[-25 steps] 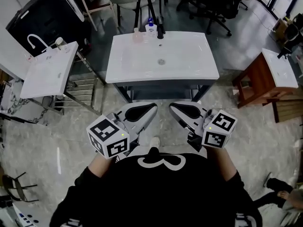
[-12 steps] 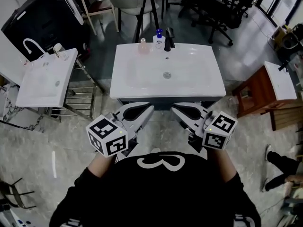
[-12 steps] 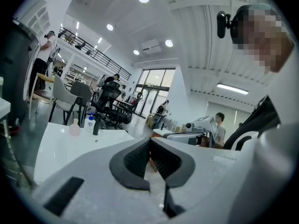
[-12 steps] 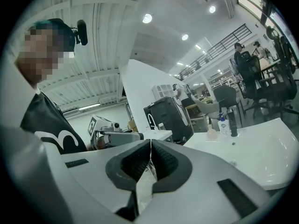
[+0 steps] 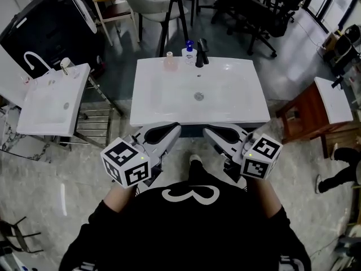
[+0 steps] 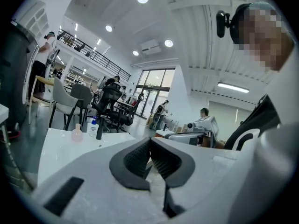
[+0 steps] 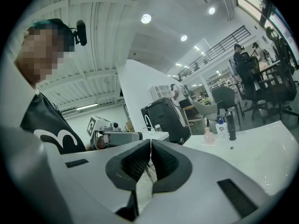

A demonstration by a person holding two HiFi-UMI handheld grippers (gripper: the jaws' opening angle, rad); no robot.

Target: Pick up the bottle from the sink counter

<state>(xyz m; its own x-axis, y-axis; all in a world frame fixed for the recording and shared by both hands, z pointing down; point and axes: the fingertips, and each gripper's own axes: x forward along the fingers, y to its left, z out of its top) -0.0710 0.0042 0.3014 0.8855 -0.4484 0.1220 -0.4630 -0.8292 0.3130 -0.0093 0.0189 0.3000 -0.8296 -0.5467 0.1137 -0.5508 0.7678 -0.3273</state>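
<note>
Where the person stands: at 6 o'clock of the surface point(image 5: 163, 103), a white sink top, with a black shirt point(image 5: 186, 230) filling the bottom of the head view.
Left gripper point(image 5: 172, 127): jaws together with nothing between them, the ribbed pads meeting in its own view point(image 6: 150, 143). It is held in the air at about 7 o'clock of the surface, with its tip at the near edge.
Right gripper point(image 5: 210, 131): jaws likewise together and empty point(image 7: 150, 143). It is at about 5 o'clock of the surface, and its tip also reaches the near edge.
Cubes: one with square markers sits behind each gripper, the left point(image 5: 127, 162) and the right point(image 5: 260, 156), both close to the person's body.
Bottle point(image 5: 189, 48): upright at 12 o'clock on the surface's far rim, with a white body and a blue cap. It is just beside the tap and well apart from both grippers. It shows small in the left gripper view point(image 6: 93, 126) and the right gripper view point(image 7: 220, 126).
Tap point(image 5: 199, 52): black, at 3 o'clock of the bottle.
Pink bottle point(image 5: 168, 61): upright at 9 o'clock of the bottle, near it but apart.
Drain point(image 5: 198, 96): in the middle of the basin, between the grippers and the tap.
Second sink point(image 5: 48, 100): white, standing apart at 9 o'clock of the surface.
Wooden stand point(image 5: 302, 109): at 3 o'clock of the surface, with a white top.
Chairs point(image 5: 141, 1): beyond the far rim, towards 12 o'clock.
Floor point(image 5: 56, 179): pale and marbled around the person.
</note>
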